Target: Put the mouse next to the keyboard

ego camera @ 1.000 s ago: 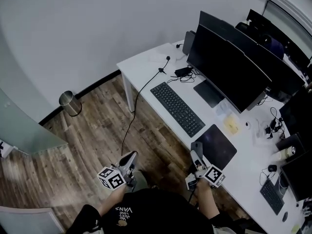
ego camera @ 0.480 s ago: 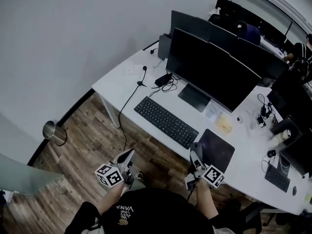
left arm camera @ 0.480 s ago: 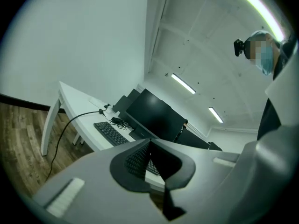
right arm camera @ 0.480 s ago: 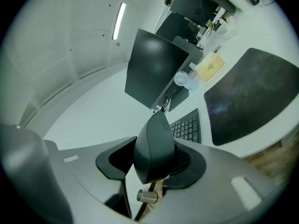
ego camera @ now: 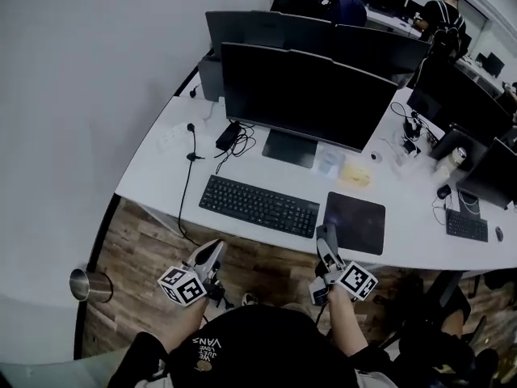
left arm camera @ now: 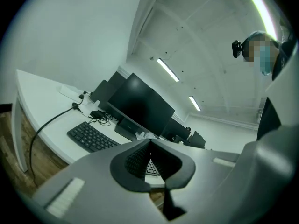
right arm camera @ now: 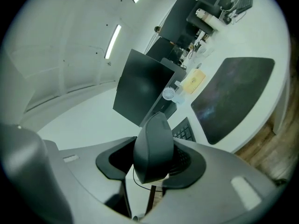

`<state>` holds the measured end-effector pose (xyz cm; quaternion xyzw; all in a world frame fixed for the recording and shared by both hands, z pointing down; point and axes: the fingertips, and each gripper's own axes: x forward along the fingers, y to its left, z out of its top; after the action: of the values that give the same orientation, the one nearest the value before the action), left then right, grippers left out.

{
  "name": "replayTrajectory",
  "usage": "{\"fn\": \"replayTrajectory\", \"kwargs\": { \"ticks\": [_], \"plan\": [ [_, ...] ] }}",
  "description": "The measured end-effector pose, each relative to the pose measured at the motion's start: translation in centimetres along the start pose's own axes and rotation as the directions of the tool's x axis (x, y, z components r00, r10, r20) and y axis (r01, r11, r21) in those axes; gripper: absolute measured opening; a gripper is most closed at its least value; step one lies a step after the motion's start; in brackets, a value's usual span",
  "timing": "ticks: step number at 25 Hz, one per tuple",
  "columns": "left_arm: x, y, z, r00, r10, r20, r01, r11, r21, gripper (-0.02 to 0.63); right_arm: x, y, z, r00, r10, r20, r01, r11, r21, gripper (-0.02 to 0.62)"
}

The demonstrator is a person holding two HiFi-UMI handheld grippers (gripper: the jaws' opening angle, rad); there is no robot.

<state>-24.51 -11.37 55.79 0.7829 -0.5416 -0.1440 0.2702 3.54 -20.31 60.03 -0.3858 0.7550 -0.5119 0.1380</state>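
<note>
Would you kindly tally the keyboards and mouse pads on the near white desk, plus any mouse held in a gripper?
Keyboards: 2
Mouse pads: 1
Mouse, held in the right gripper: 1
Total: 4
</note>
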Motion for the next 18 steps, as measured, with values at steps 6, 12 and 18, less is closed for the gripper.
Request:
{"fn": "replayTrajectory", "kwargs": {
  "ticks": [6, 12, 18],
  "plan": [
    [4.2, 0.0, -0.6, 0.985, -0.13, -0.109, 0.13, 0.991, -0.007, 0.002, -1.1, -1.6, -0.4, 0.992, -0.091, 0.086, 0.091, 0.996, 0.009, 0.186],
    [8.3, -1.7, -2.6, 0.961, -0.216, -0.172, 0.212, 0.976, -0.041, 0.002, -1.4, -3.9, 0.9, 0.98, -0.172, 0.104, 0.171, 0.985, 0.016, 0.183],
    [12.2, -1.9, -3.2, 0.962, -0.208, -0.175, 0.203, 0.978, -0.045, 0.002, 0.9, -7.1, 3.3, 0.976, -0.211, 0.053, 0.212, 0.977, -0.011, 0.182]
  ]
}}
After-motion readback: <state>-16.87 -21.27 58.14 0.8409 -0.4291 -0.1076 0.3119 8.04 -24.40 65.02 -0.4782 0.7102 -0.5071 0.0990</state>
